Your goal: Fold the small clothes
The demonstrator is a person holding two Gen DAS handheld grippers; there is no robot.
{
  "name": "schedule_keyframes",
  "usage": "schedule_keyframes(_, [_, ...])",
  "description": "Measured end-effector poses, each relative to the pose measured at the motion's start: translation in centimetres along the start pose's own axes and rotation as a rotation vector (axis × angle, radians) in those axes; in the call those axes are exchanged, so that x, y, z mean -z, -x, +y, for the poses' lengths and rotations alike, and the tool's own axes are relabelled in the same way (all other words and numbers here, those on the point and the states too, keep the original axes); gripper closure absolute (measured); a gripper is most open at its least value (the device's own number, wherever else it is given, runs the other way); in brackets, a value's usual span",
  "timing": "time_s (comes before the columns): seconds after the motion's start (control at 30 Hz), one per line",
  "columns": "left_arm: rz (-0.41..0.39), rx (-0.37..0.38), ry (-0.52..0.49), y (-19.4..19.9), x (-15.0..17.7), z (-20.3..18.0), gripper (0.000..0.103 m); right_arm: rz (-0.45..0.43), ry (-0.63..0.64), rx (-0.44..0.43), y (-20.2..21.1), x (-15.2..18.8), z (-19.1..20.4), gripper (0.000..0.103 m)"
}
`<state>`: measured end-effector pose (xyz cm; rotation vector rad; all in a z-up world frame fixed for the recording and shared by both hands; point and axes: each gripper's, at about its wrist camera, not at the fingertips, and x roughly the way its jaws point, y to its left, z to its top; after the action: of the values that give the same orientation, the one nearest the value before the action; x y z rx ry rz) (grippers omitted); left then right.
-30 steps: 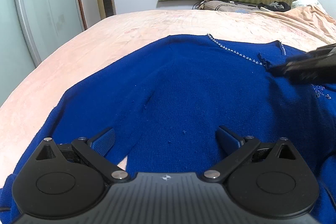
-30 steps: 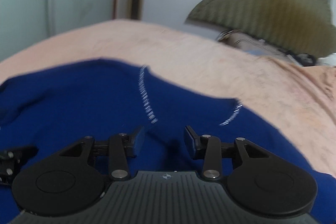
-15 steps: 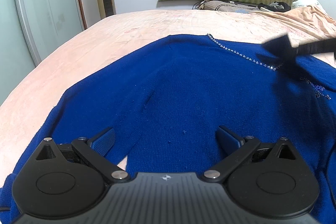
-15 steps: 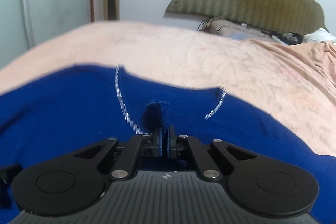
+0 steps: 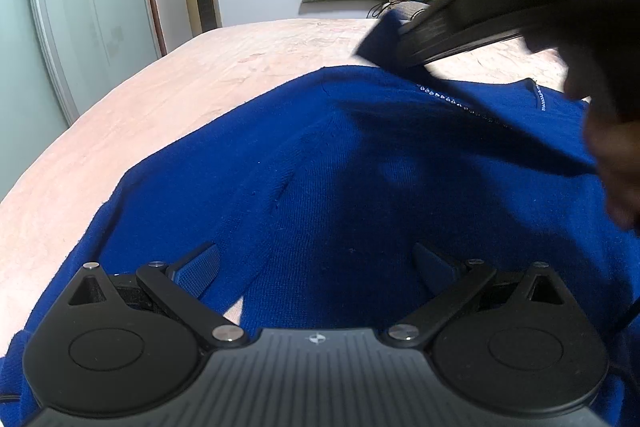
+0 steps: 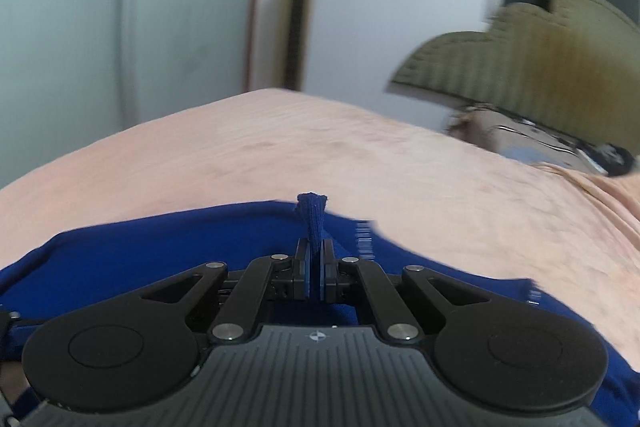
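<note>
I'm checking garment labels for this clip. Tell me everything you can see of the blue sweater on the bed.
The blue sweater is a deep blue fine knit, spread mostly flat on the peach bed cover. A sparkly silver trim edges its neckline. The right hand-held gripper is shut on a pinched fold of fabric near the collar, lifting it into a small peak while the rest lies on the bed. The left hand-held gripper is open over the lower body, holding nothing.
</note>
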<state>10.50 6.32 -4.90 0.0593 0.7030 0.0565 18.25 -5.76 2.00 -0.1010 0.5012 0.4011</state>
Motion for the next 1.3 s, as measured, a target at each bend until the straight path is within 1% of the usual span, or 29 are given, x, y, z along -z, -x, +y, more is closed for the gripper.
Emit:
schedule_keyframes(0.1, [0.000, 0.002, 0.002, 0.1, 0.0, 0.0, 0.000, 0.025, 0.015, -0.040, -0.7, -0.4, 1.7, 0.097])
schedule_keyframes(0.23, [0.000, 0.001, 0.001, 0.1, 0.0, 0.0, 0.000, 0.040, -0.014, -0.108, -0.6, -0.8, 2.6, 0.097])
schedule_keyframes(0.3, [0.001, 0.001, 0.001, 0.1, 0.0, 0.0, 0.000, 0.075, 0.007, -0.132, -1.2, -0.7, 3.1, 0.096])
schedule_keyframes(0.33, [0.000, 0.002, 0.002, 0.1, 0.0, 0.0, 0.000, 0.101, 0.012, -0.148, -1.5, -0.5, 3.1, 0.086])
schedule_keyframes(0.43, [0.001, 0.002, 0.003, 0.1, 0.0, 0.0, 0.000, 0.140, -0.050, -0.210, -1.6, 0.1, 2.2, 0.081])
schedule_keyframes(0.5, [0.001, 0.002, 0.002, 0.1, 0.0, 0.0, 0.000, 0.126, -0.110, -0.233, -0.5, 0.4, 0.5, 0.081])
schedule_keyframes(0.53, [0.001, 0.002, 0.002, 0.1, 0.0, 0.0, 0.000, 0.112, -0.131, -0.229, 0.3, 0.7, -0.5, 0.081])
schedule_keyframes(0.6, [0.003, 0.004, -0.002, 0.2, -0.1, 0.1, 0.000, 0.083, -0.164, -0.178, 2.2, 1.4, -3.0, 0.079])
schedule_keyframes(0.67, [0.001, 0.016, -0.007, 0.5, -0.5, 0.1, 0.000, 0.064, -0.214, -0.099, 4.5, 2.4, -6.2, 0.075])
schedule_keyframes(0.77, [-0.047, 0.039, -0.013, 1.2, -2.2, 0.0, 0.000, 0.054, -0.299, 0.040, 7.6, 4.4, -11.5, 0.074])
schedule_keyframes(0.8, [-0.065, 0.037, -0.023, 1.3, -3.0, -0.3, 0.000, 0.051, -0.319, 0.101, 8.6, 5.2, -13.1, 0.073])
schedule_keyframes(0.87, [-0.076, 0.015, -0.051, 0.8, -4.6, -1.1, 0.000, 0.055, -0.368, 0.218, 9.9, 6.5, -16.2, 0.070])
schedule_keyframes(0.9, [-0.078, 0.008, -0.062, 0.2, -5.4, -1.5, 0.000, 0.058, -0.408, 0.264, 10.3, 7.2, -17.7, 0.073])
schedule_keyframes(0.93, [-0.081, -0.001, -0.069, -0.6, -6.0, -2.0, 0.000, 0.065, -0.452, 0.298, 10.5, 7.8, -19.2, 0.072])
schedule_keyframes(0.97, [-0.077, -0.017, -0.071, -1.5, -6.5, -2.4, 0.000, 0.075, -0.479, 0.313, 10.6, 8.5, -20.4, 0.072])
schedule_keyframes(1.0, [-0.060, -0.040, -0.079, -2.7, -7.0, -2.9, 0.000, 0.086, -0.488, 0.310, 10.4, 8.9, -21.2, 0.071])
schedule_keyframes(1.07, [-0.010, -0.110, -0.096, -4.9, -7.6, -3.3, 0.000, 0.127, -0.474, 0.293, 9.3, 10.0, -22.0, 0.063])
schedule_keyframes(1.1, [0.012, -0.152, -0.104, -5.7, -7.7, -3.4, 0.000, 0.159, -0.452, 0.292, 8.4, 10.3, -22.1, 0.064])
schedule_keyframes(1.13, [0.028, -0.186, -0.110, -6.4, -7.6, -3.3, 0.000, 0.191, -0.433, 0.313, 7.7, 10.7, -22.2, 0.063])
schedule_keyframes(1.17, [0.030, -0.194, -0.106, -6.5, -7.4, -3.1, 0.000, 0.218, -0.417, 0.363, 7.3, 11.1, -22.4, 0.064])
schedule_keyframes(1.2, [0.023, -0.186, -0.095, -6.3, -7.3, -2.7, 0.000, 0.229, -0.408, 0.420, 7.3, 11.3, -22.4, 0.062])
schedule_keyframes(1.23, [0.017, -0.182, -0.085, -5.8, -7.3, -2.4, 0.000, 0.222, -0.408, 0.465, 7.5, 11.3, -22.3, 0.059])
schedule_keyframes(1.27, [0.014, -0.187, -0.081, -5.6, -7.2, -2.2, 0.000, 0.205, -0.411, 0.488, 8.1, 11.1, -21.9, 0.061])
schedule_keyframes(1.3, [0.014, -0.198, -0.079, -5.3, -7.2, -2.1, 0.000, 0.178, -0.402, 0.474, 8.9, 10.9, -21.4, 0.060])
